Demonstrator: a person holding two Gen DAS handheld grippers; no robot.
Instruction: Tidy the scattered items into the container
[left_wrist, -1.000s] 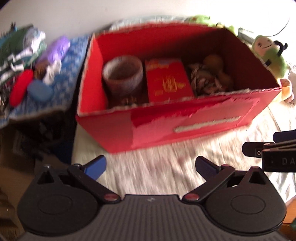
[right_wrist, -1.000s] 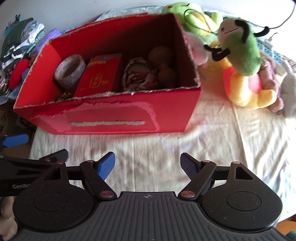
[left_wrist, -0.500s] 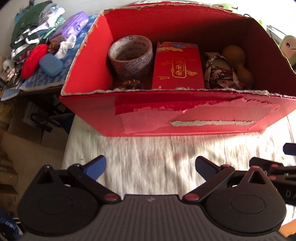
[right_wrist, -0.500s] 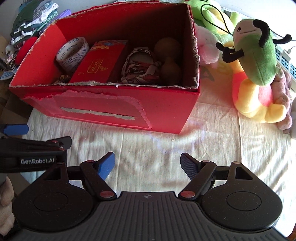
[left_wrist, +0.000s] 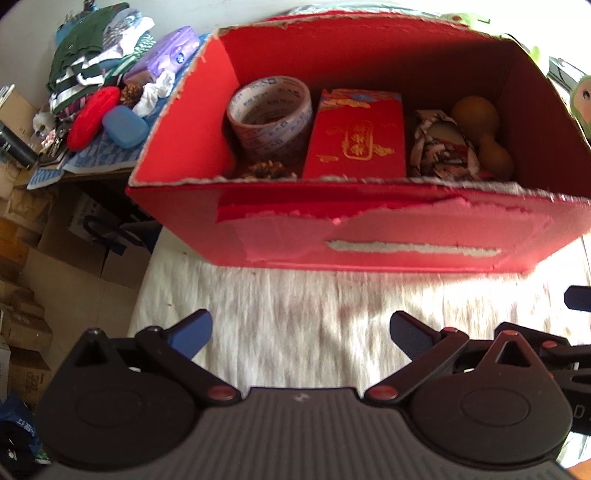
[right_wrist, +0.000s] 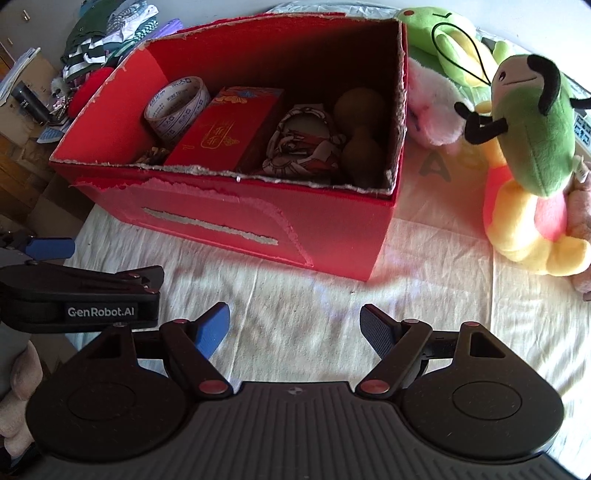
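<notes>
Both tools hang empty with jaws spread — left tool (left_wrist: 299, 332), right tool (right_wrist: 293, 328) — over bare cloth (right_wrist: 314, 314) before the box (right_wrist: 332, 225). Tape (left_wrist: 269, 110), packet (left_wrist: 356, 136) and gourd (left_wrist: 480, 129) sit inside. I judge tidying finished — I'd back off level, clear of the torn rim

An open red cardboard box (left_wrist: 369, 229), its top edges torn and a strip peeled from its front wall, sits on a pale cloth. Inside, lined up from nine o'clock to three o'clock: a roll of printed tape (left_wrist: 269, 110) standing on edge, a pine cone (left_wrist: 266, 170) in front of it, a red packet (left_wrist: 356, 134) with gold lettering leaning back, a crumpled patterned cloth (left_wrist: 443, 147), and a tan gourd (left_wrist: 484, 133) against the end wall.
</notes>
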